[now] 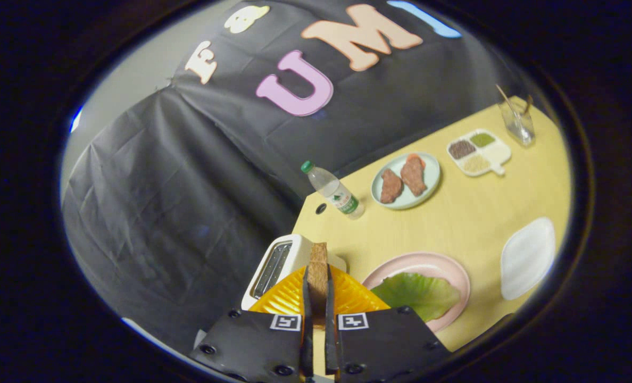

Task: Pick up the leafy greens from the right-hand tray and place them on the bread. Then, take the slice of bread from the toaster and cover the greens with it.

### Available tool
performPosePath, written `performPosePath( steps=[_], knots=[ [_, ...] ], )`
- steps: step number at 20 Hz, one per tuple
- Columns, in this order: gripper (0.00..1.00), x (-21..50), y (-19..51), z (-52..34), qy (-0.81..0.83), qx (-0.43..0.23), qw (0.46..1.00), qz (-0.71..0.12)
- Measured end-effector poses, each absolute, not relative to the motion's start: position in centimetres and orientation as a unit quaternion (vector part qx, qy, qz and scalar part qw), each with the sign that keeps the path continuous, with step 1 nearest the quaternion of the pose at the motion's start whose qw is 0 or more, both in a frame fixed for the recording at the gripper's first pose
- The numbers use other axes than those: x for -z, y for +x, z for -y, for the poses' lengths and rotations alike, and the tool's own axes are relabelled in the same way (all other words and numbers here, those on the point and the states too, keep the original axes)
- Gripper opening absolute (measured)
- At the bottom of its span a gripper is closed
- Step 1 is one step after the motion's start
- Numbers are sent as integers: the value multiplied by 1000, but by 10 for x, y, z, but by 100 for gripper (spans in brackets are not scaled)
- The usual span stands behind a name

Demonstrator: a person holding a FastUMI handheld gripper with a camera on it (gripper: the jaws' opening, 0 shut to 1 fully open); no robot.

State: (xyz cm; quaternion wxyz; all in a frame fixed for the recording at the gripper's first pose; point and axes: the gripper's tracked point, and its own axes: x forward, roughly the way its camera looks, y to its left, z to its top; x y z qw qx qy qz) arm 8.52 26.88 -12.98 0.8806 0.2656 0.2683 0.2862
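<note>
Bread [318,274] stands on edge between our fingers, a brown slice gripped from both flat sides, its top edge rising ahead of the tips. We see the gripper [318,298] tilted, so that the whole scene leans: the surface [454,223] runs up and away to the right while the booth's dark cloth wall fills the left. Our fingers are drawn almost together, each one pressed against a face of the slice, with only the thickness of the bread between them.

Just beyond the fingers and slightly to their left sits the white toaster [284,266], its slots showing; the slice we hold is lifted clear of it. To the right of the fingers lies a pink plate [443,263] with the leafy greens [417,295] spread on it; we cannot tell what lies under the leaf.

Farther off on the surface we make out a plastic water bottle [334,194] lying tilted near the surface's back corner, then a pale green plate [430,181] carrying two brown pieces of meat [404,181], then a small divided dish [478,151] with differently coloured fillings, and a clear glass [518,122] holding thin sticks. A white tray [529,258] rests well to the right of the pink plate.
</note>
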Motion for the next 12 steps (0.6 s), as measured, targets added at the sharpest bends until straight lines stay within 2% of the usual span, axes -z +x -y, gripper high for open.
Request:
performPosePath(
  steps=[4,12],
  knots=[
    [11,178,99,-242,207,-270,901,-270],
    [11,209,115,-220,234,-251,894,-290]
  ],
)
